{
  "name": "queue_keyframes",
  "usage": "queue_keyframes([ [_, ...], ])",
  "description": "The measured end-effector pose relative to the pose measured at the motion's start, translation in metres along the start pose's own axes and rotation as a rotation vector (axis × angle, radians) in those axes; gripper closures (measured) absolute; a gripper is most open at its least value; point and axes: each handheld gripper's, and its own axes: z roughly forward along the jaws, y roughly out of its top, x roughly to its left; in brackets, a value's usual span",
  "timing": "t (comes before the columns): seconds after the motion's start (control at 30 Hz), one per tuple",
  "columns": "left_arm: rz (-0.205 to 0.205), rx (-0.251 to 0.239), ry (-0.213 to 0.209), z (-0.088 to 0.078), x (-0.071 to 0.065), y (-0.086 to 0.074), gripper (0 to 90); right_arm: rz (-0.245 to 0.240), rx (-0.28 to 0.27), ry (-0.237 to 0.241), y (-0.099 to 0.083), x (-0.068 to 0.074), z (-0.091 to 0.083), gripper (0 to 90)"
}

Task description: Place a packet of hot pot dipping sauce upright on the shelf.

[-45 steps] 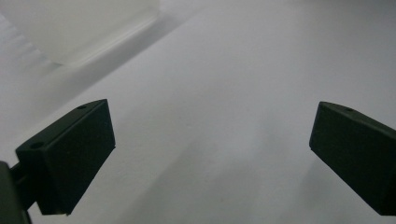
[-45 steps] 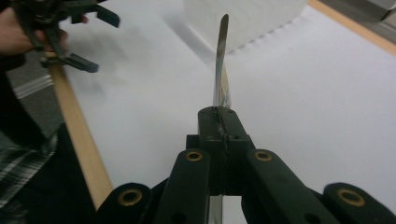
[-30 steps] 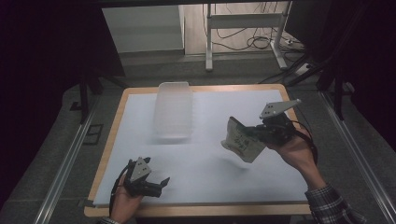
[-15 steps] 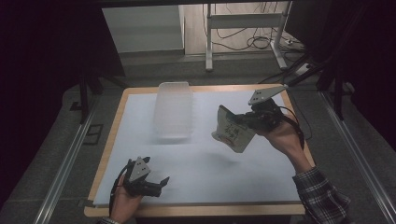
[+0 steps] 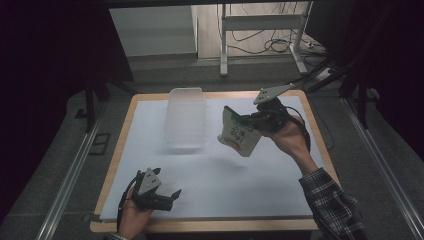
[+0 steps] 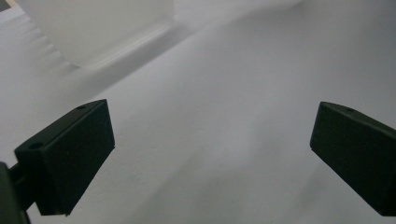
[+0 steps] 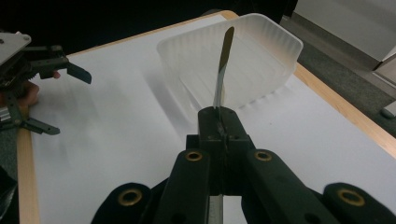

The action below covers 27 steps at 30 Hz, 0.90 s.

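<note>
A flat printed packet (image 5: 238,132), pale with green marks, hangs above the white table sheet (image 5: 220,175), held at its right edge by my right gripper (image 5: 251,120), which is shut on it. In the right gripper view the packet (image 7: 222,65) shows edge-on, rising from the closed jaws toward the clear plastic tray (image 7: 243,56). The tray (image 5: 186,117) sits at the back middle of the sheet, just left of the packet. My left gripper (image 5: 172,199) rests low at the front left, open, with bare sheet between its fingers (image 6: 70,154).
The wooden table edge (image 5: 116,165) frames the white sheet. Metal rails (image 5: 70,175) run along both sides of the table. A stand's legs and cables (image 5: 260,45) lie on the floor beyond the far edge. The left gripper (image 7: 28,88) appears far off in the right gripper view.
My right gripper has carried the packet leftward and farther back, closer to the clear tray. The left gripper has stayed where it was.
</note>
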Motion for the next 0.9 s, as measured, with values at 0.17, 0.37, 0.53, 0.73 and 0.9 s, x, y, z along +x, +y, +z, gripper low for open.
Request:
queue_keyframes([
  [0.17, -0.001, 0.0, 0.0, 0.0, 0.0, 0.0, 0.0, 0.002, -0.003, 0.006, 0.004, -0.003, 0.009, 89.4],
  [0.37, -0.001, 0.0, -0.001, 0.0, 0.0, 0.0, 0.0, -0.003, -0.005, 0.009, 0.011, -0.006, 0.018, 89.4],
  [0.53, -0.002, -0.002, -0.001, 0.0, 0.0, 0.0, 0.0, -0.009, -0.013, 0.015, 0.019, -0.007, 0.025, 89.4],
  [0.73, -0.004, -0.003, -0.002, 0.0, 0.0, 0.0, 0.0, -0.012, -0.015, 0.023, 0.028, -0.007, 0.032, 89.4],
  [0.9, -0.014, -0.006, -0.003, 0.0, 0.001, -0.001, 0.0, -0.015, -0.011, 0.032, 0.034, -0.006, 0.039, 89.4],
])
